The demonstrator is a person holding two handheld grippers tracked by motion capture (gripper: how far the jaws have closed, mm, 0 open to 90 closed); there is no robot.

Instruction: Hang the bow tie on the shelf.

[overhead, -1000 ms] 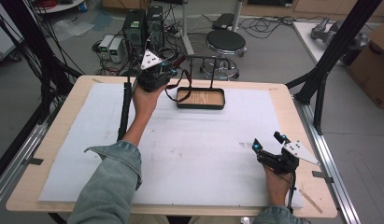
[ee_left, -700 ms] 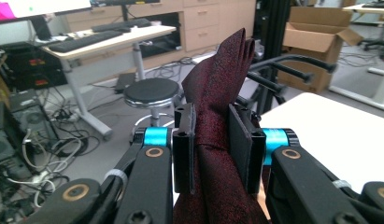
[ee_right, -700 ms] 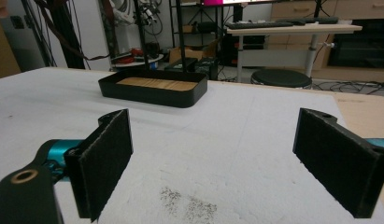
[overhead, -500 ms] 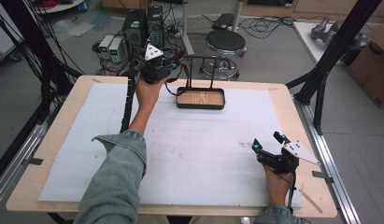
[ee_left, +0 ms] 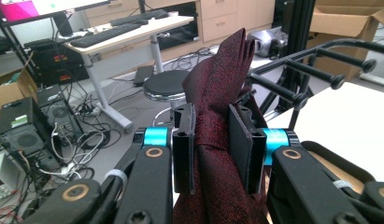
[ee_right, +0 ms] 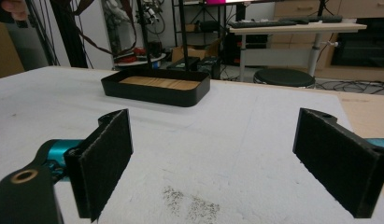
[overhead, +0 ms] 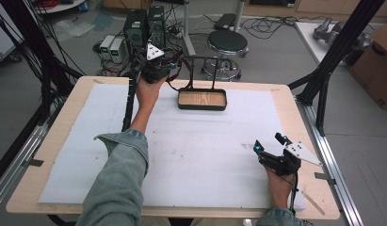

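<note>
A dark red necktie (ee_left: 217, 116) is held pinched between the two black jaws of the left gripper (ee_left: 212, 144), its folded cloth standing up above the pads in the centre of the left gripper view; in the high view the same gripper (overhead: 156, 66) is seen raised at the upper left of centre, just beside the top bars of a black rack (overhead: 203, 70). The rack rises from a shallow black tray with a wooden floor (overhead: 202, 99) at the far middle of the white mat (overhead: 205, 155). The step in hand is judged to be the carrying of the tie to the rack's pegs (ee_left: 320, 74), which are seen at the right of the left gripper view. The next move is judged to call for the cloth to be lifted over a bar and draped before the grip is released. The right gripper (overhead: 271, 148) is held idle at the lower right of the high view, its jaws spread wide with nothing between them.
</note>
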